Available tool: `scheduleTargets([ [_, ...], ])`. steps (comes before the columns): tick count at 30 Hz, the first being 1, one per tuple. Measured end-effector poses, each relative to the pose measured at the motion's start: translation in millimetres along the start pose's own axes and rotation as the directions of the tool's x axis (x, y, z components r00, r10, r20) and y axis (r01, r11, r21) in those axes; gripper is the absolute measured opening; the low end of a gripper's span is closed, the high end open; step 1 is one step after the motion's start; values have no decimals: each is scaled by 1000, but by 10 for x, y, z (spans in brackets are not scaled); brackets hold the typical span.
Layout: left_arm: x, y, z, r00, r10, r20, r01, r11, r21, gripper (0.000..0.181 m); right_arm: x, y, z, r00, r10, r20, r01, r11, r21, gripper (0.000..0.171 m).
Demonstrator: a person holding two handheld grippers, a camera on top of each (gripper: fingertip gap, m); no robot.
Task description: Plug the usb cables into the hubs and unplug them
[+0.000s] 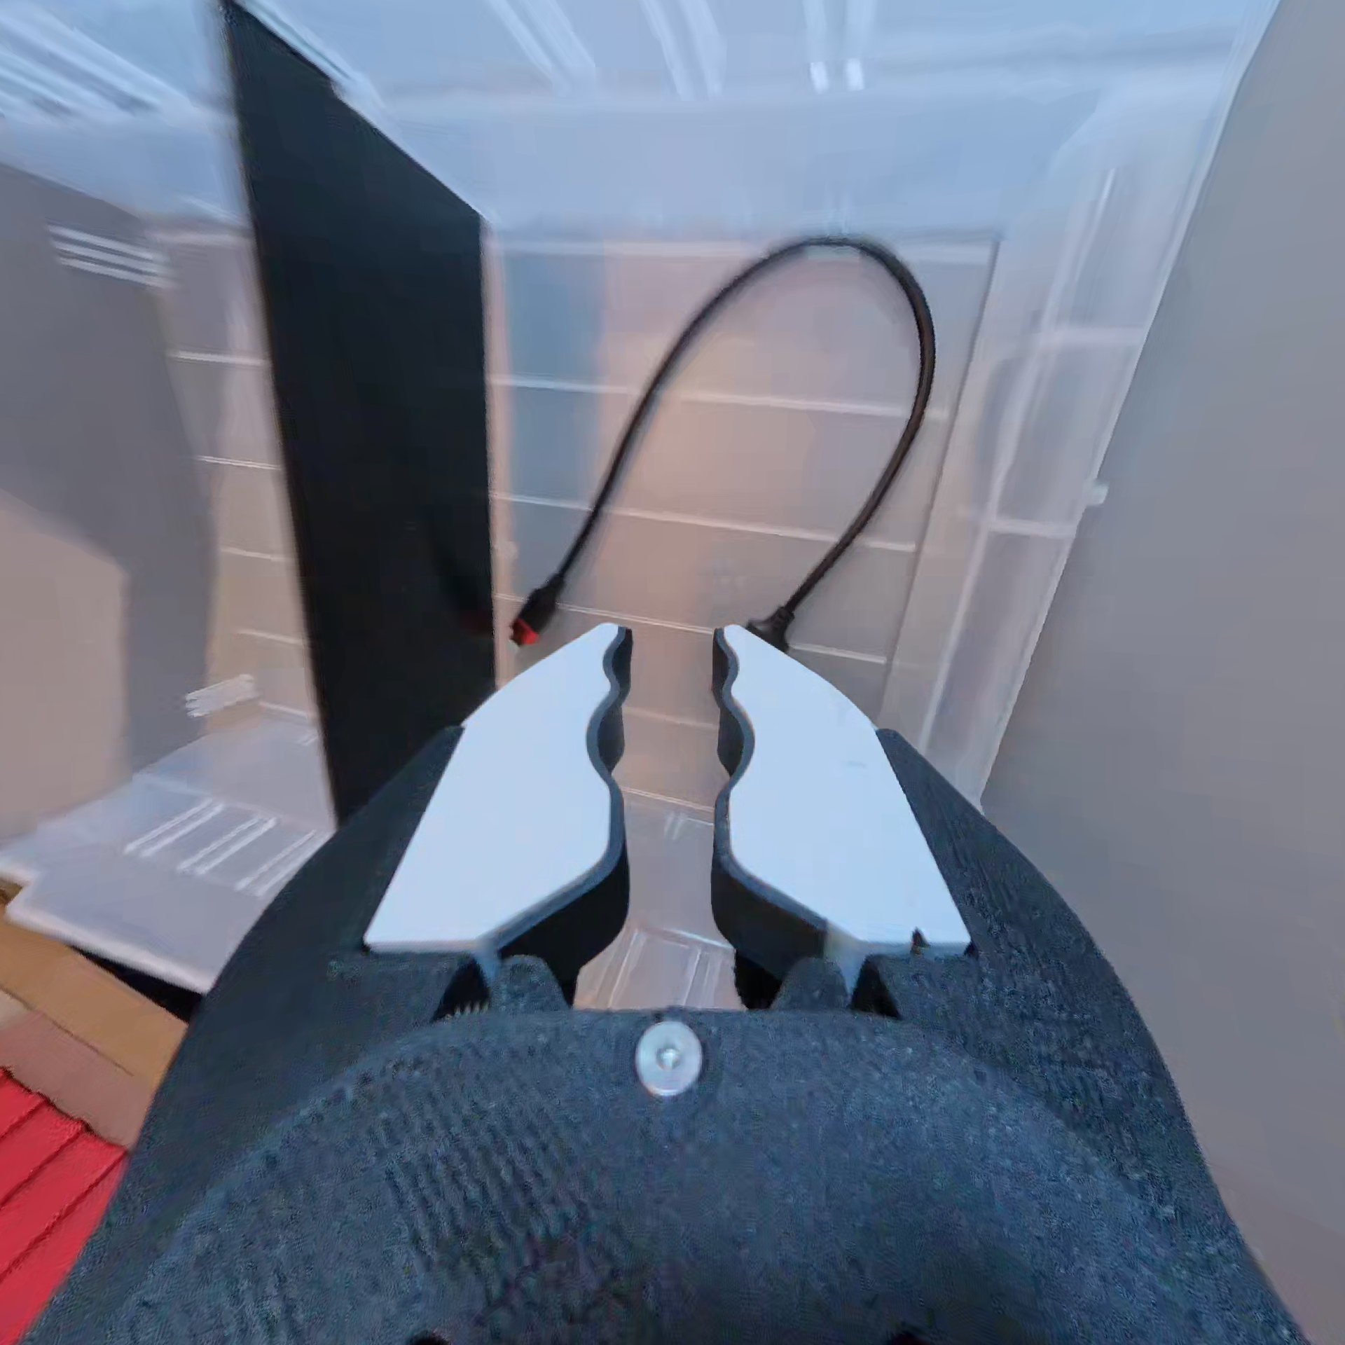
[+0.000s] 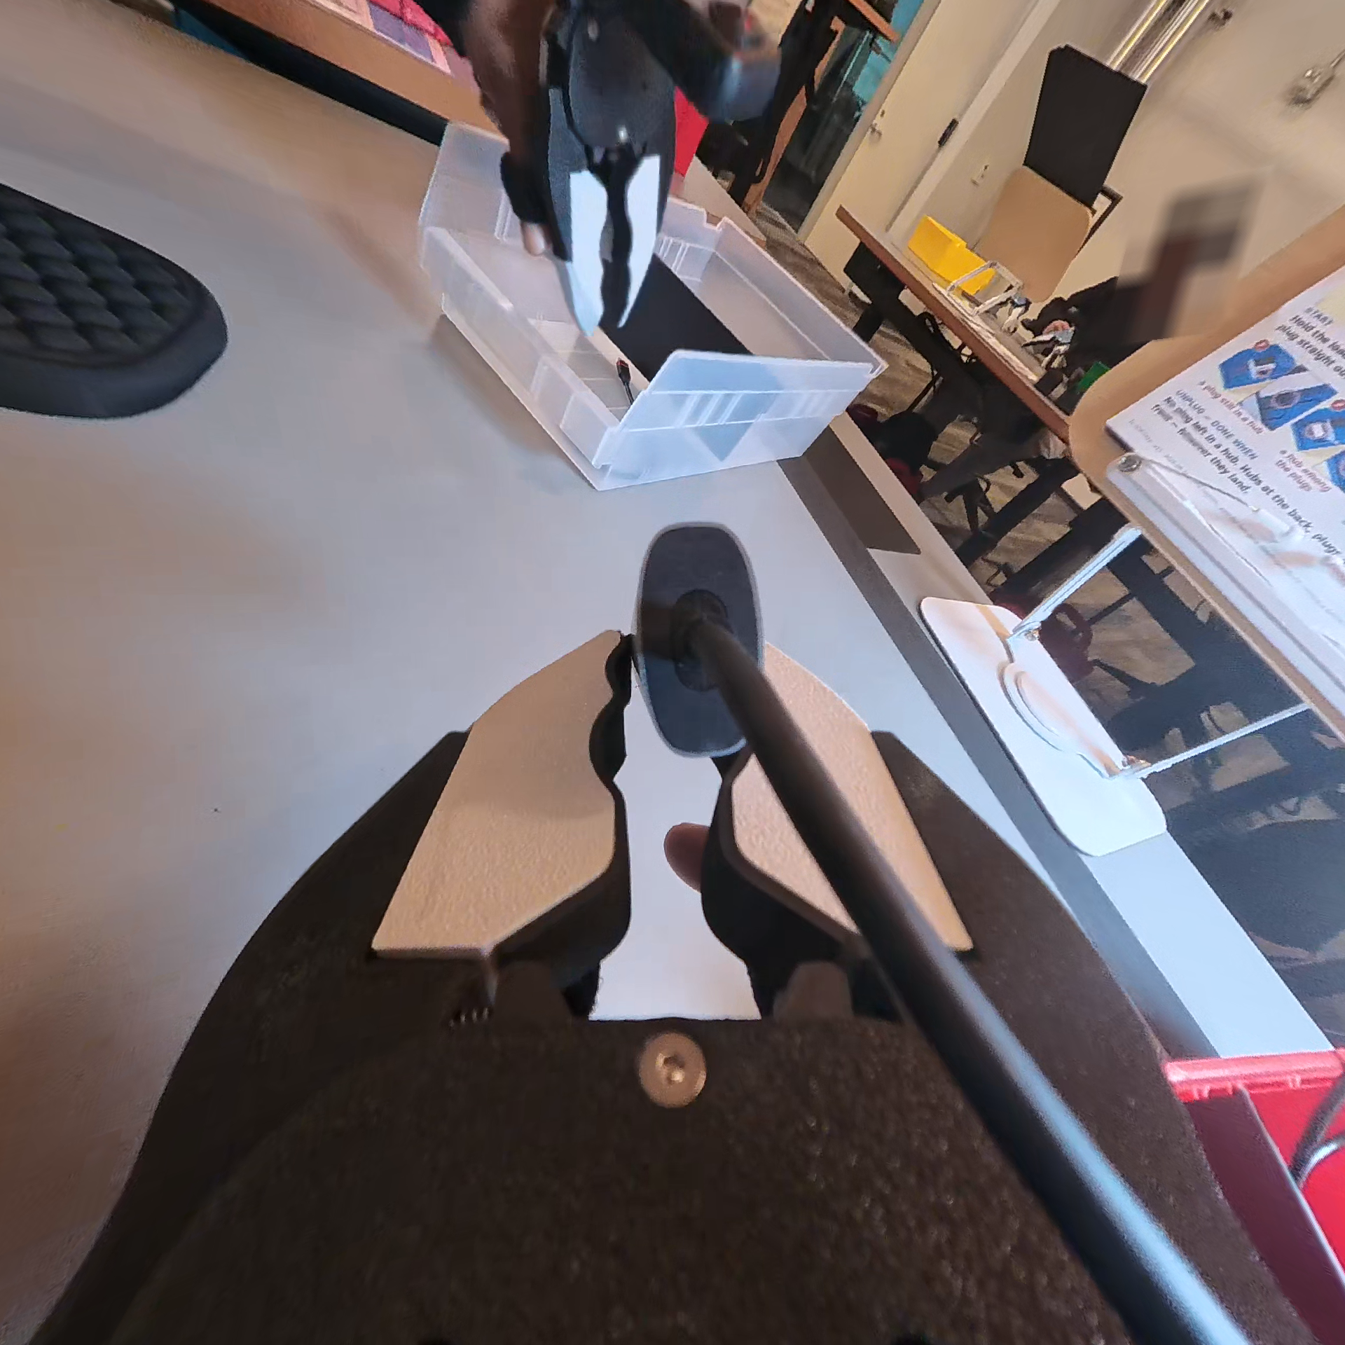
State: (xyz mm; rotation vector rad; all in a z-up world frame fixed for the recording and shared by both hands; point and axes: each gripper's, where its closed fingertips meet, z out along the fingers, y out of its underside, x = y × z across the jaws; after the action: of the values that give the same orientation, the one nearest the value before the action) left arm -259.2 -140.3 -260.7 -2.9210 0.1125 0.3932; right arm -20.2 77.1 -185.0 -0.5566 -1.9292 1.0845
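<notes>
two grippers, one over the clear bin, one gripping a hub

the left gripper (image 1: 671,637) hangs over the clear plastic bin (image 1: 1019,407), its jaws a narrow way apart with nothing between them. a black usb cable (image 1: 859,251) loops across the bin floor. its red-tipped plug (image 1: 528,627) lies at about eleven o'clock from the fingertips, and its other end (image 1: 782,615) sits at one o'clock, just behind the right finger. a black panel (image 1: 378,437) stands tall in the bin at ten o'clock, close beside the red-tipped plug.

the right wrist view shows what the left cannot: the whole grey table (image 2: 291,582), with the bin (image 2: 728,378) off at twelve o'clock and the left gripper (image 2: 611,320) pointing down into it, a gloved hand (image 2: 524,189) around it. here the right gripper (image 2: 691,655) is closed on a dark oval hub (image 2: 691,575). the hub's black cord (image 2: 910,895) runs back toward five o'clock across the right finger, hiding much of it. a dark ridged pad (image 2: 87,313) lies at ten o'clock. past the table edge, at three o'clock, a clear stand holds a printed instruction sheet (image 2: 1252,437), and a red crate (image 2: 1274,1164) shows at four o'clock.
</notes>
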Motion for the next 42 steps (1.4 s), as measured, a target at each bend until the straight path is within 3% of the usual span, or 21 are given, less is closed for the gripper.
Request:
scheduleTargets([
  [1, 40, 48, 71, 999, 27, -33, -29, 998, -54, 22, -1, 27, 8, 1000, -3, -2, 3, 1000, -8, 19],
  [9, 213, 252, 194, 960, 77, -269, -150, 954, -261, 33, -34, 164, 61, 1000, 8, 29, -6, 999, -54, 19],
  [11, 218, 268, 275, 956, 115, -270, -191, 942, -277, 33, -28, 202, 72, 1000, 10, 26, -8, 998, -68, 19],
  [14, 255, 138, 296, 949, 120, -293, -187, 959, -213, 17, -20, 234, 79, 1000, 12, 22, -10, 997, -80, 19],
  [18, 143, 117, 266, 969, 100, -225, -145, 970, -195, 17, 6, 251, 75, 1000, 15, 11, -14, 996, -88, 19],
  [23, 40, -191, -392, 964, -121, -236, 125, 992, 6, 16, 41, 219, 43, 1000, 16, -1, -16, 997, -78, 19],
  [27, 181, -555, -1076, 920, -245, -305, 322, 917, 235, 14, 53, 153, 10, 1000, 2, -12, -2, 998, -64, 19],
  [33, 773, -880, -1794, 917, -183, -355, 342, 817, 463, 9, 63, 32, -41, 1000, -6, -27, 5, 999, -32, 19],
  [37, 1259, -1021, -1765, 892, -160, -422, 379, 773, 508, 9, 84, -17, -63, 999, 3, -34, -3, 1000, -15, 19],
  [42, 1916, -1275, -1212, 816, -141, -561, 459, 749, 478, 8, 132, 6, -81, 998, 22, -51, -23, 1000, -15, 19],
])
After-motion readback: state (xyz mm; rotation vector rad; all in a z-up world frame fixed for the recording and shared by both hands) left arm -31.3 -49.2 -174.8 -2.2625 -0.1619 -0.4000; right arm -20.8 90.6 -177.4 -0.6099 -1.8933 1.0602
